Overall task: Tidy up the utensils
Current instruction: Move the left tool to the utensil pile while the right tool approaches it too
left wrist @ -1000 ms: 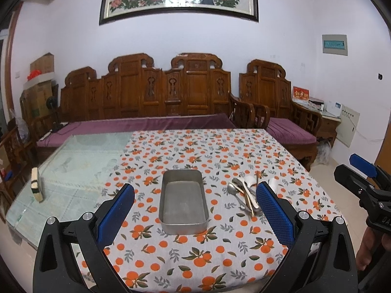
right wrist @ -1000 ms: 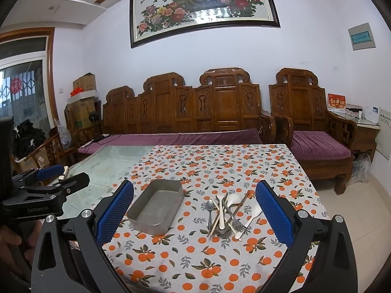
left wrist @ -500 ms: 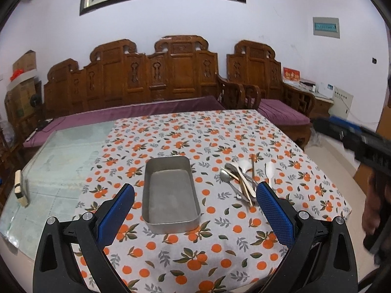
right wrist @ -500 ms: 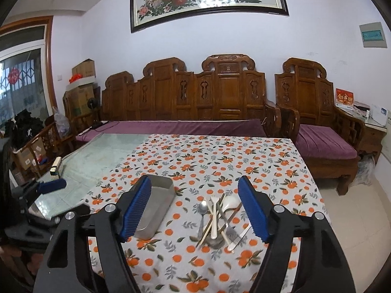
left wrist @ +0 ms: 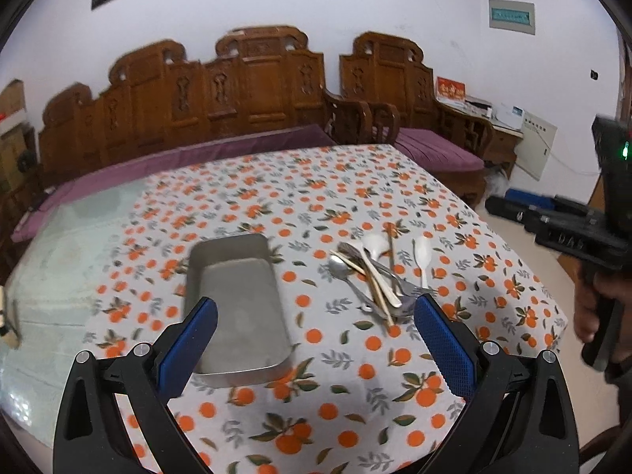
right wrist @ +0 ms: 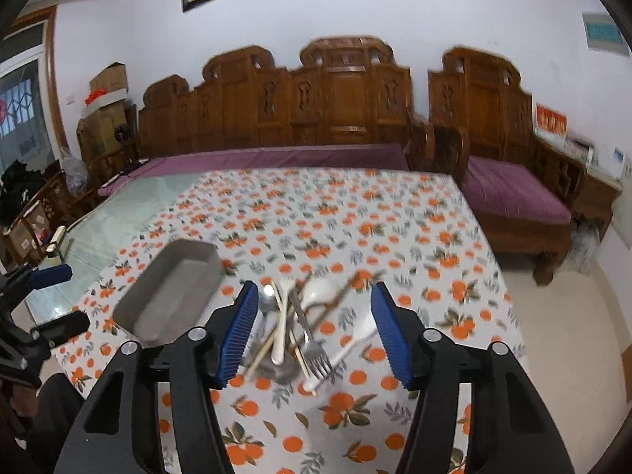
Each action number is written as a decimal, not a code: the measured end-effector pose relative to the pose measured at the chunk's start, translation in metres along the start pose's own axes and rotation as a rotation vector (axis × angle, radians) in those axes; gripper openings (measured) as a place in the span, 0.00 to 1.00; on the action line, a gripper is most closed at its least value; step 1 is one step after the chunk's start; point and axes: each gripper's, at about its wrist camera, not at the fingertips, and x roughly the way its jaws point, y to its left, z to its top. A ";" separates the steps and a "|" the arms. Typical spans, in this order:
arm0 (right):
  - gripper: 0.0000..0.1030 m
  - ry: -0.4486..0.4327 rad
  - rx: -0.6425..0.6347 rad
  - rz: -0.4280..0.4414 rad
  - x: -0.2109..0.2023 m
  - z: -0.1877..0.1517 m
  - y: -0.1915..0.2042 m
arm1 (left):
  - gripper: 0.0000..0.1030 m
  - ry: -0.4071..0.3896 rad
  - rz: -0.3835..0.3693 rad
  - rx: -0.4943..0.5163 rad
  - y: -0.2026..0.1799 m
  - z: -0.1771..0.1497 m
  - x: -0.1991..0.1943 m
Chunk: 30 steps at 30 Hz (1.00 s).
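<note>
Lying in a crossed heap on the orange-print cloth [right wrist: 355,213], the utensils [right wrist: 294,324] sit just right of the empty metal tray [right wrist: 173,296]. Right gripper [right wrist: 310,333] hangs over them, jaws wide, holding nothing; left gripper [left wrist: 316,349] likewise spread. Best to single out one top handle, not the tangle.

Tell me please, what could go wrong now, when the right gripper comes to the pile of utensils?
1. The utensils lie crossed in one pile, so the open right gripper may catch several at once or scatter them.
2. The white spoon lies near the tablecloth edge; a push could send it off.
3. The empty metal tray looks light, so the open left gripper might shift it.
</note>
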 end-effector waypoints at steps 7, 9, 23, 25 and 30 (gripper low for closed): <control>0.51 0.075 0.009 -0.004 0.034 -0.024 -0.017 | 0.83 0.057 -0.047 -0.004 -0.013 -0.002 0.039; 0.51 0.091 0.008 -0.002 0.042 -0.029 -0.020 | 0.80 0.079 -0.059 -0.012 -0.015 -0.004 0.051; 0.51 0.156 0.015 0.005 0.065 -0.047 -0.027 | 0.47 0.270 -0.166 -0.101 -0.034 -0.007 0.148; 0.51 0.160 0.025 0.008 0.065 -0.048 -0.028 | 0.39 0.299 -0.184 -0.121 -0.036 -0.007 0.162; 0.51 0.165 0.033 0.013 0.066 -0.049 -0.030 | 0.26 0.380 -0.214 -0.198 -0.032 -0.017 0.191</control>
